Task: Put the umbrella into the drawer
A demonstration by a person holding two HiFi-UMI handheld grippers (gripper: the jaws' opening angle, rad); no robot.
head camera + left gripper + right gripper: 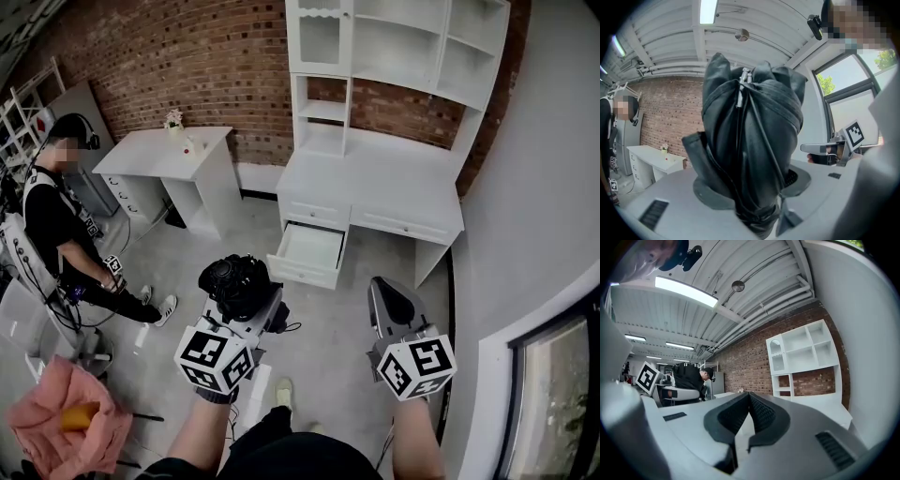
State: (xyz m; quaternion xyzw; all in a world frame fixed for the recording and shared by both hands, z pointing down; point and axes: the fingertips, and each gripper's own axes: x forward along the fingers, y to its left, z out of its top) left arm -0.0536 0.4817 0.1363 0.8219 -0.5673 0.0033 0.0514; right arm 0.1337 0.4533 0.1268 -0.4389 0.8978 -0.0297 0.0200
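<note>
A folded black umbrella [234,281] sits bundled between the jaws of my left gripper [251,305], which is shut on it. In the left gripper view the umbrella [750,131] fills the middle, and both pads of the left gripper [750,190] press on its lower part. My right gripper [394,305] hovers level beside it on the right, shut and holding nothing. Its pads meet at the tip of the right gripper [749,401]. The white desk [375,183] stands ahead, and its left drawer [309,251] is pulled out, showing a bare white inside.
A white hutch with shelves [394,47] tops the desk against the brick wall. A second white table [164,155] stands to the left. A person in black [56,225] stands at the far left. A pink cloth [66,427] lies at the lower left, and a grey wall with a window [553,394] runs along the right.
</note>
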